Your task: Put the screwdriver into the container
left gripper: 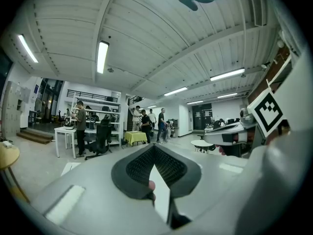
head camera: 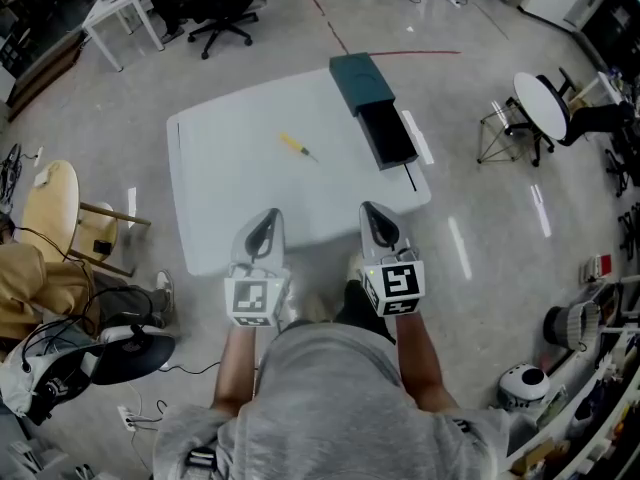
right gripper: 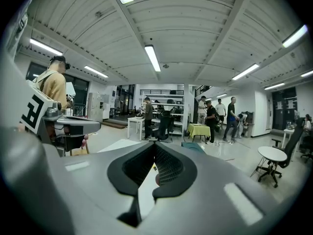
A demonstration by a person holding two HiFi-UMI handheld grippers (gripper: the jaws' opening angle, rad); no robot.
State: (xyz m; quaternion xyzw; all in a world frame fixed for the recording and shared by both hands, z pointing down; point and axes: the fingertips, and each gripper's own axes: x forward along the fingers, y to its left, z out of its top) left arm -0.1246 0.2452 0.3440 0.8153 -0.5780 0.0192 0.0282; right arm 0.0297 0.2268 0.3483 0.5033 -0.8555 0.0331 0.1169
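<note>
Clear table [head camera: 235, 183] around screwdriver [head camera: 297, 147]

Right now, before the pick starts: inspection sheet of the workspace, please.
Surface: pale table, mostly bare.
Job's things: yellow-handled screwdriver lies loose mid-table; dark container at the far right edge, with what looks like its black drawer pulled out toward the person.
Clutter: white strip beside the drawer; thin dark item near it, cannot tell what.
Grippers: left gripper and right gripper over the near table edge, fingers together, nothing between them.
Cables: black cables on the floor, lower left.
Surroundings: wooden chair left, round white table right, people standing in the background.
</note>
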